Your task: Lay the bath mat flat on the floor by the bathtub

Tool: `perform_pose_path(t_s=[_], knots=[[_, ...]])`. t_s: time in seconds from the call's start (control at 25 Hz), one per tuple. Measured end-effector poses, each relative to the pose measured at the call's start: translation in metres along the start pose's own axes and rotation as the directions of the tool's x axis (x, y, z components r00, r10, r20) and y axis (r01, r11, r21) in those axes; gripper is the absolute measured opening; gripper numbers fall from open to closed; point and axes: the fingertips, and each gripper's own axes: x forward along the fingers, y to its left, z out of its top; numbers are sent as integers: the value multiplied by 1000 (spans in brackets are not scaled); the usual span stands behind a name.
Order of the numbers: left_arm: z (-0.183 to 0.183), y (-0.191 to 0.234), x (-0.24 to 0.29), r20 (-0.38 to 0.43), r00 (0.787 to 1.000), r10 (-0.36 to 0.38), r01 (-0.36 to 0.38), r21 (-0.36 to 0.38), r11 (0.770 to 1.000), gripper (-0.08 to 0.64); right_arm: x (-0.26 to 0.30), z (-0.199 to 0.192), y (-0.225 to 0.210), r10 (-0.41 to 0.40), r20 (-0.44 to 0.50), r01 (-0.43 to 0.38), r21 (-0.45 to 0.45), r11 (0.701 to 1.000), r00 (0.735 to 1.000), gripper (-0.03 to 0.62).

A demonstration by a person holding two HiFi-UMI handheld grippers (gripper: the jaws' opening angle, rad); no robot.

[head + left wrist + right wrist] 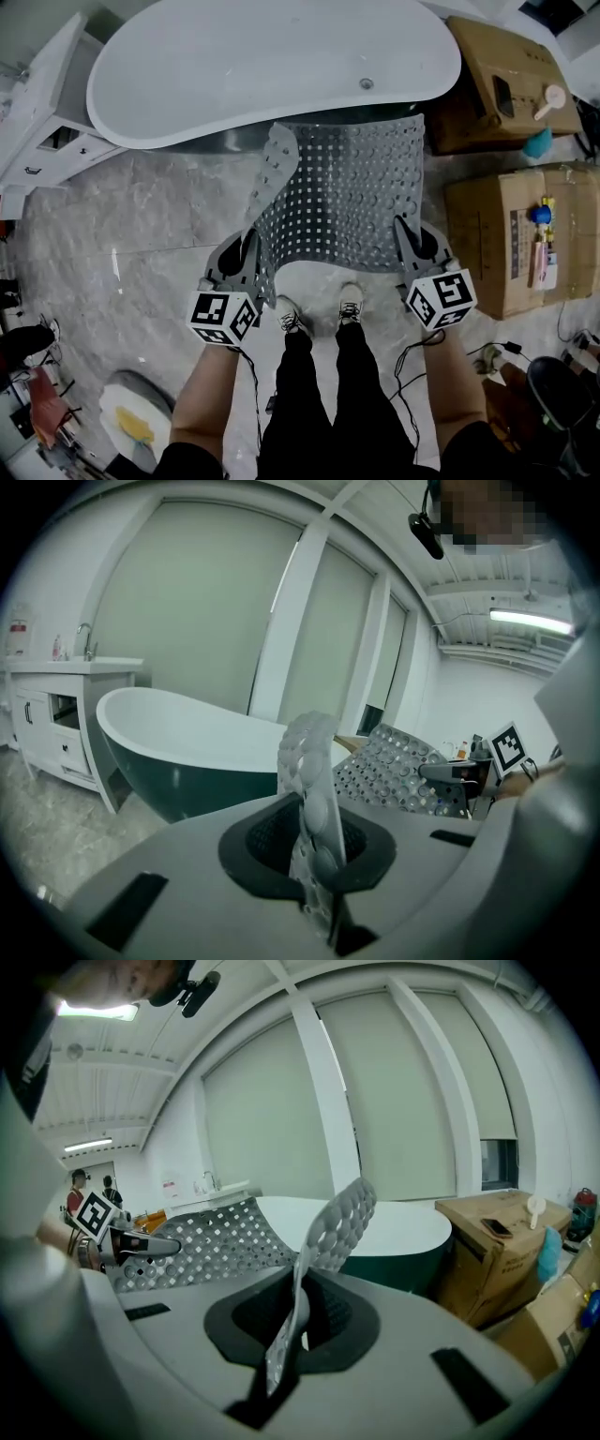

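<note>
From the head we look steeply down on the floor [141, 216] beside the bathtub [272, 66]. Close behind each pair of jaws, we look almost level toward that tub. Across the bath mat [352, 187], the left gripper view catches the right gripper [433, 772], the right gripper view the left gripper [167, 1244].

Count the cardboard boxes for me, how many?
2. One cardboard box stands by the right end of the bathtub; the second cardboard box lies nearer the person, right of the bath mat. Others may be hidden.
</note>
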Motion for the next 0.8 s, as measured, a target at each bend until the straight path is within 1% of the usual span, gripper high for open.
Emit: perform_pose_path(t_s=[0.12,0.2,0.52,0.64,0.8], knots=[[-33,22,12,-15,1000,17,-17,-24,1000,32,23,-30,4,20,-14,-20,-19,1000,1000,29],[-57,34,22,-29,999,24,-24,-27,999,32,39,-52,3,28,-25,-29,-31,999,999,29],[-158,86,70,-82,995,51,-56,-65,996,32,104,-143,-13,55,-81,-60,-57,997,995,29],[-193,109,91,-100,993,58,-65,-59,996,32,131,-175,-20,52,-96,-59,-64,996,994,29],[-236,140,123,-101,993,68,-73,-44,996,32,169,-219,-29,52,-106,-60,-74,995,993,29]])
